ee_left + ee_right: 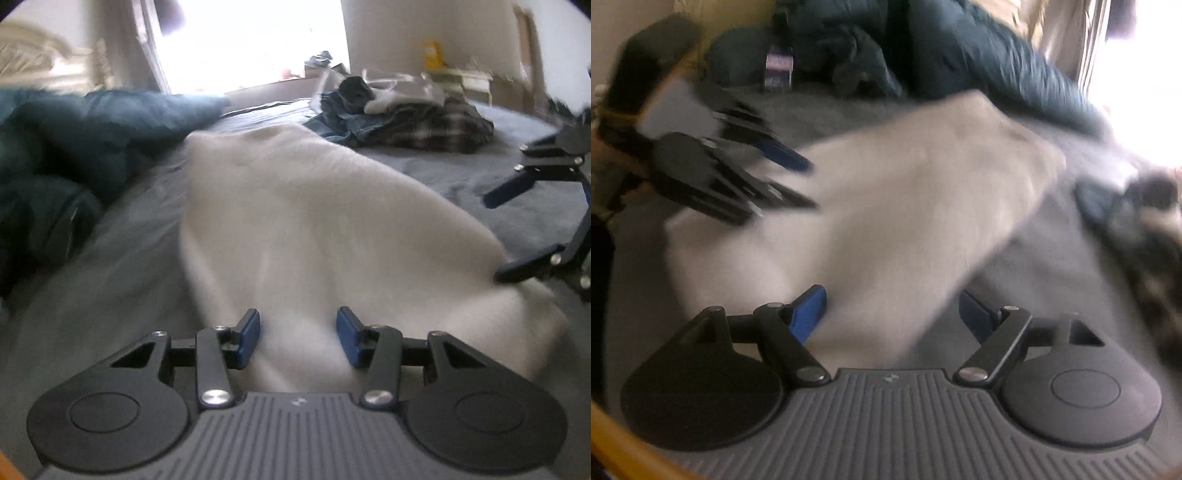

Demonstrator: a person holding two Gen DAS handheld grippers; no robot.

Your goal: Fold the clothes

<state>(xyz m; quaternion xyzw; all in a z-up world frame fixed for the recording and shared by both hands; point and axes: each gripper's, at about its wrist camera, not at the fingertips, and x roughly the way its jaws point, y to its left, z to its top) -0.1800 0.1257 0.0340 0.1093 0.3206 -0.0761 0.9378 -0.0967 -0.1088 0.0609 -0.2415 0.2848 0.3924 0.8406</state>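
Note:
A white garment [295, 221] lies spread on the grey bed sheet [461, 173], its near end bunched under my left gripper [298, 332]. That gripper's blue pads stand apart, with the cloth showing in the gap and neither pad pressing on it. My right gripper [511, 232] is at the garment's right edge, its fingers wide apart. In the blurred right wrist view, the right gripper [892, 310] is open over the garment [905, 206], nothing pinched. The left gripper [801, 181] hovers at the garment's far left side.
A pile of clothes [402, 122], plaid and denim, sits at the back right of the bed. A dark teal duvet [92, 129] is heaped along the left. Behind it are a bright window [251, 40] and a pale headboard [33, 59].

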